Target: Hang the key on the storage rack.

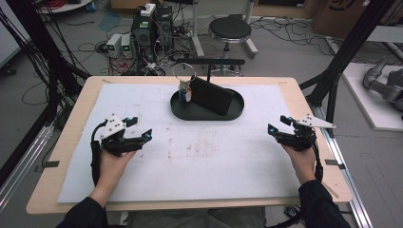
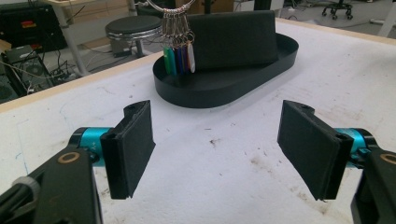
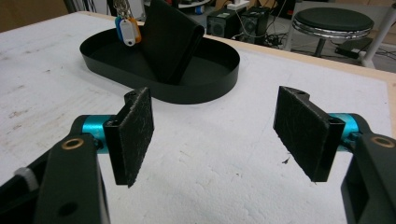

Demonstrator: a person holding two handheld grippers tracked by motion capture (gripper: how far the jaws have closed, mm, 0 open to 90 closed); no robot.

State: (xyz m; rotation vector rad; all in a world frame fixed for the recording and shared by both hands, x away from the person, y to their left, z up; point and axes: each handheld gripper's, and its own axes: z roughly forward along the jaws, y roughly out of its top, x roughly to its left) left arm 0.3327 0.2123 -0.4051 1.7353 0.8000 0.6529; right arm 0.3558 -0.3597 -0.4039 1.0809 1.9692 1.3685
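**Wallet and key ring wait in the tray, both grippers spread and empty**

The black wallet [image 1: 211,96] leans tilted in the black oval tray [image 1: 233,113] at the far middle of the surface [image 1: 157,156]. It looks light, soft-sided and fairly grippy; its raised upper edge seems the best hold. Just left of it, the key ring [image 1: 183,78] with coloured tags [image 2: 180,58] would likely dangle and swing. The left gripper [image 1: 139,128] and right gripper [image 1: 278,124] rest well apart, fingers [image 2: 132,145] wide open, holding nothing.
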